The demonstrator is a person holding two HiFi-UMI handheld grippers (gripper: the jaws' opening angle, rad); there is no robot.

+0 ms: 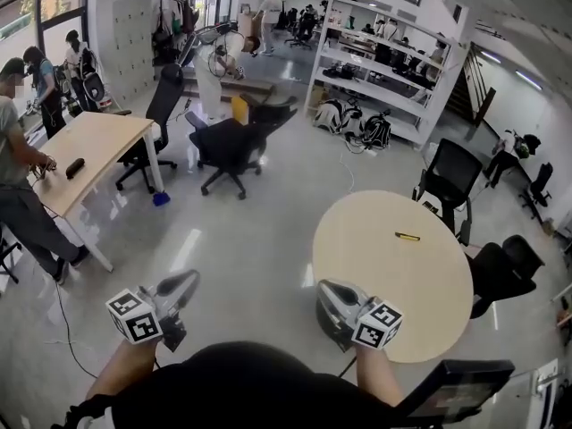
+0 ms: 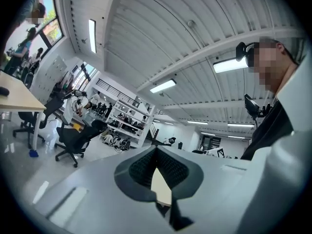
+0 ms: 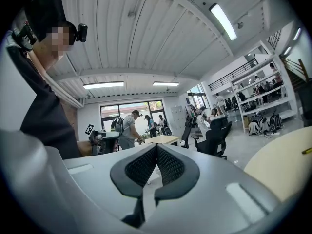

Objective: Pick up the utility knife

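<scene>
knife: small yellow-black utility knife (image 1: 407, 236), probably light and stiff
grab: i'd pinch mid-handle
fingers: left gripper (image 1: 183, 286), right gripper (image 1: 329, 293) pressed together, empty

A large open-plan office-cum-lab spread across a polished grey floor (image 1: 250, 239), where black swivel chairs (image 1: 231, 146) stood near a rectangular desk (image 1: 98, 141) and a round table (image 1: 357, 239). White shelving racks (image 1: 393, 79) loaded with gear lined the far side, backpacks (image 1: 375, 130) at their foot, with pale lockers (image 1: 132, 38) and a staircase (image 1: 469, 83) nearby. Strip lights (image 3: 223, 21) ran along a ribbed ceiling (image 3: 146, 33).
</scene>
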